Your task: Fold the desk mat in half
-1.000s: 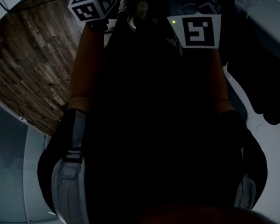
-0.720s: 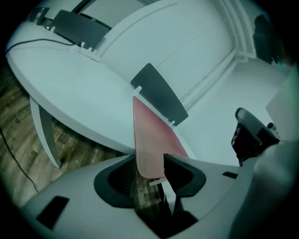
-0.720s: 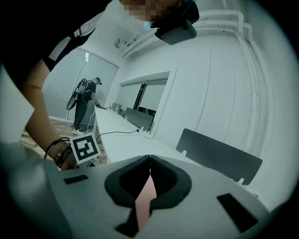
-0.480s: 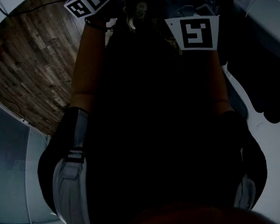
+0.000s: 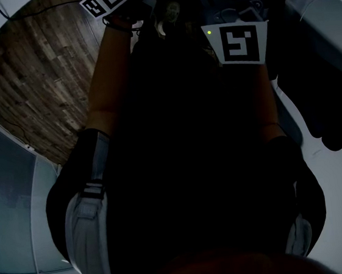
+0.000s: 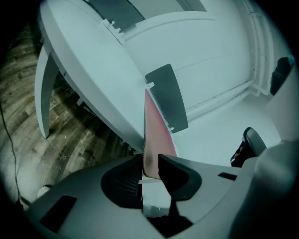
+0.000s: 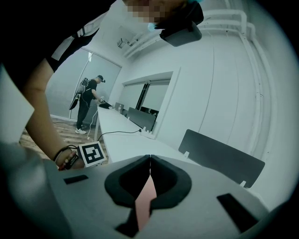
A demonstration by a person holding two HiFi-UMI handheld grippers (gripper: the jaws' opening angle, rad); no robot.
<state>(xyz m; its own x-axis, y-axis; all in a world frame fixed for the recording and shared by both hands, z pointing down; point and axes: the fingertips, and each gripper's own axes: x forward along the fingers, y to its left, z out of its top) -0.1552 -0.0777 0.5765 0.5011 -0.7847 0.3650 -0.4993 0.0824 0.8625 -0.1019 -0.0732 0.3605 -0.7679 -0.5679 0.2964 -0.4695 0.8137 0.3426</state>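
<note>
Between the jaws of the left gripper [image 6: 150, 158], just closing yet not clamped, takes in the pink desk mat [image 6: 156, 133], its edge running ahead from the tips. Rightward, pinches that mat in the right gripper [image 7: 149, 158], jaws shut.

White desk [image 6: 93, 65], long — dark divider panel [image 6: 167, 95] upright

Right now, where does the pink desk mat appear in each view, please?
Head view: not in it.
Left gripper view: the desk mat, low centre, between the left gripper's jaws, which have just been closing and stand apart.
Right gripper view: a pink strip of it at bottom centre, clamped in the right gripper.
Shared landmark: the dark divider panel on the white desk, in both gripper views.
</note>
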